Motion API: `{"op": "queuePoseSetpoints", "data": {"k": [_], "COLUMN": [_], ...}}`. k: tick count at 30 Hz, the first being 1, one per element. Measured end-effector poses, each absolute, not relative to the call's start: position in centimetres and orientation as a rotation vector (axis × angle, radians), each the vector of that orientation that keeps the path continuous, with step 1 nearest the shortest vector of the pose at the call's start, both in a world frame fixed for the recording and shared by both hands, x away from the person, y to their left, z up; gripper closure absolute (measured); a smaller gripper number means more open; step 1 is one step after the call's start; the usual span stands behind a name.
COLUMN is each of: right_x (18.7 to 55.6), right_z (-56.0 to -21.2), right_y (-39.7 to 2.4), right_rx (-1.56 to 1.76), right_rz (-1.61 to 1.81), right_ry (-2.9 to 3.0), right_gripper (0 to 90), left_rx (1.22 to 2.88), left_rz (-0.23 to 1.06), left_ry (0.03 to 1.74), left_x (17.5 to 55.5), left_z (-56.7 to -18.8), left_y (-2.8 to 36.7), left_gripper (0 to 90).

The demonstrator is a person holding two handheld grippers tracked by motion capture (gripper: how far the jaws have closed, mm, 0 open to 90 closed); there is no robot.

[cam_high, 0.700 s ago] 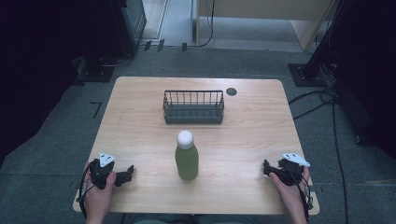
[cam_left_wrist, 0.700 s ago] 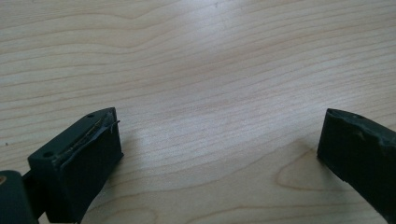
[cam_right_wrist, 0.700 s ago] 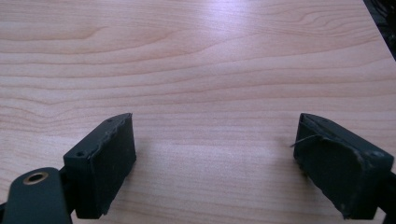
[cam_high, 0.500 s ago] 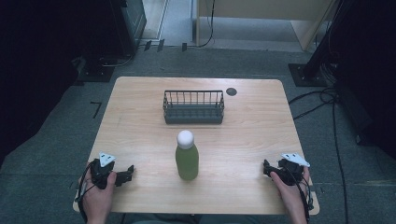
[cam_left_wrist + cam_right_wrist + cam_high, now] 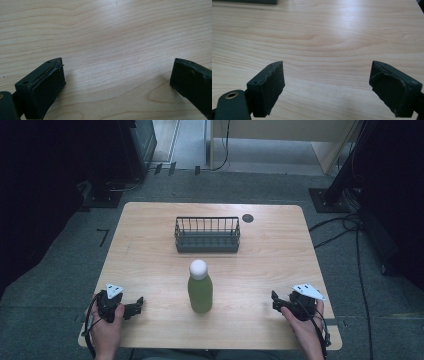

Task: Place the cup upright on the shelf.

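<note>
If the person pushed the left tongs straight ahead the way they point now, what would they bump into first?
Probably the green bottle. The left tongs lie open near the table's front edge, pointing right toward its base. Their own view shows bare wood ahead, so they could slip just past it.

Both tongs are black, each topped by a pale grey three-cornered plate: left tongs, right tongs. Black cables trail from them toward 6 o'clock. Small screw holes mark the jaw blocks.

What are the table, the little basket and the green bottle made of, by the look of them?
Table: pale wood or wood-look laminate, with visible grain and a soft sheen. Basket: dark thin wire, probably coated metal, with see-through sides. Bottle: matte green body with a white rounded cap; whether plastic, glass or coated metal can't be told.
</note>
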State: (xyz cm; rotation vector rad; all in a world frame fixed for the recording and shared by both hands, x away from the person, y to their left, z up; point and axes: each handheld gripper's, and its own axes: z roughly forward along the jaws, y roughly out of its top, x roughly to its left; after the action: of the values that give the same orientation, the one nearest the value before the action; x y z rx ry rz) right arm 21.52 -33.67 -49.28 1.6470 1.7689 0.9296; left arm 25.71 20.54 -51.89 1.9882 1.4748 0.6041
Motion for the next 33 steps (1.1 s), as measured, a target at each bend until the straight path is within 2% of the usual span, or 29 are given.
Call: {"op": "queuePoseSetpoints", "data": {"k": [33], "right_x": [20.6], "right_z": [-45.9], "right_y": [-25.5], "right_rx": [1.428], "right_rz": [1.069], "right_ry": [1.942], "right_gripper": [12.8], "left_rx": [1.988], "left_rz": [0.604], "left_ry": [1.475], "left_x": [25.7], "left_z": [-51.9], "left_y": [20.5], "left_gripper": [0.1]}}
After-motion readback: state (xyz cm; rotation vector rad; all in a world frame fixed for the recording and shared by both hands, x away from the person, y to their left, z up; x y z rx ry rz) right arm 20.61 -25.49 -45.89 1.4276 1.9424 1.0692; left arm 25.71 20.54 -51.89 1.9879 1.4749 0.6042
